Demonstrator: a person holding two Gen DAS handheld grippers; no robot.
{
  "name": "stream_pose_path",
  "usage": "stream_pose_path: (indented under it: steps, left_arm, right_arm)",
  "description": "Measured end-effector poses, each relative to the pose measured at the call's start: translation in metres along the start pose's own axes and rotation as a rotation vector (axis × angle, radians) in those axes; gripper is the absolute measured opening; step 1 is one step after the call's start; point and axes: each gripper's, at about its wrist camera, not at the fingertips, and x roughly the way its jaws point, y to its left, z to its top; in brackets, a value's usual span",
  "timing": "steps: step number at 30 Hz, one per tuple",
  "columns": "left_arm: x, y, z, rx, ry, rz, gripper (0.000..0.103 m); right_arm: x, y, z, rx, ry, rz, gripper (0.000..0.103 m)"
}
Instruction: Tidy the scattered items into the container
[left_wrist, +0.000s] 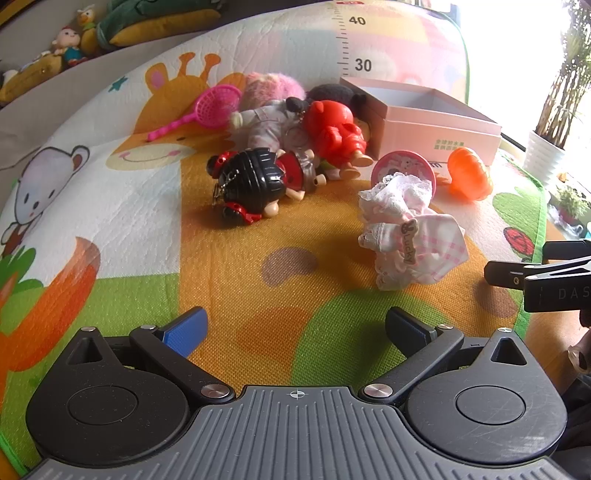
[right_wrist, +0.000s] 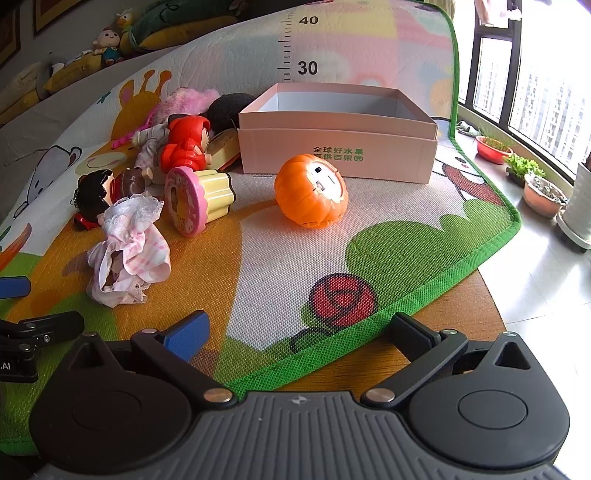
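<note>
Both grippers hover low over the cartoon-print foam play mat (right_wrist: 295, 258), nothing grabbed. Left gripper (left_wrist: 295, 328): jaws spread wide, empty. Right gripper (right_wrist: 301, 332): same, wide apart w/ nothing between.

The 1 container, a pale pink cardboard box w/ green print (right_wrist: 338, 147), sits upper centre of the right wrist view, looks empty inside as far as I can see.

Toy count on the mat:
- 1 orange plastic pumpkin (right_wrist: 312, 192), on its side just in front of the box
- 1 pink-and-yellow cupcake-shaped toy (right_wrist: 199, 199), tipped over, left of the pumpkin
- 1 pink checked lacy doll dress (right_wrist: 127, 251), lower left, apart from the box
- 1 black-haired doll in red (left_wrist: 255, 184), lying down, centre of the left wrist view
- 1 red plastic hooded figure (left_wrist: 336, 133) beside the box's left end
- 1 pink toy net scoop (left_wrist: 210, 107), upper left
- 1 pink fluffy plush (left_wrist: 273, 86) behind the pile

A few more dolls are in that pile, can't separate them.
</note>
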Motion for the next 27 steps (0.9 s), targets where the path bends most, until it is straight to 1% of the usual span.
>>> stream_pose_path:
  steps: [11, 19, 27]
  left_arm:
    - [0.0013, -0.0011, 0.0020, 0.007, 0.010, 0.002, 0.103]
    - [0.0022, -0.0006, 0.0035, 0.005, 0.016, -0.001, 0.103]
    - [0.0033, -0.0018, 0.0059, 0.001, 0.030, 0.006, 0.103]
  right_arm:
    - [-0.0004, -0.0003, 0.0000, -0.010, -0.001, 0.005, 0.103]
    - [0.0009, -0.0010, 0.0043, -0.009, 0.029, 0.011, 0.103]
    - [-0.0019, -0.0016, -0.0016, -0.018, -0.011, 0.019, 0.103]
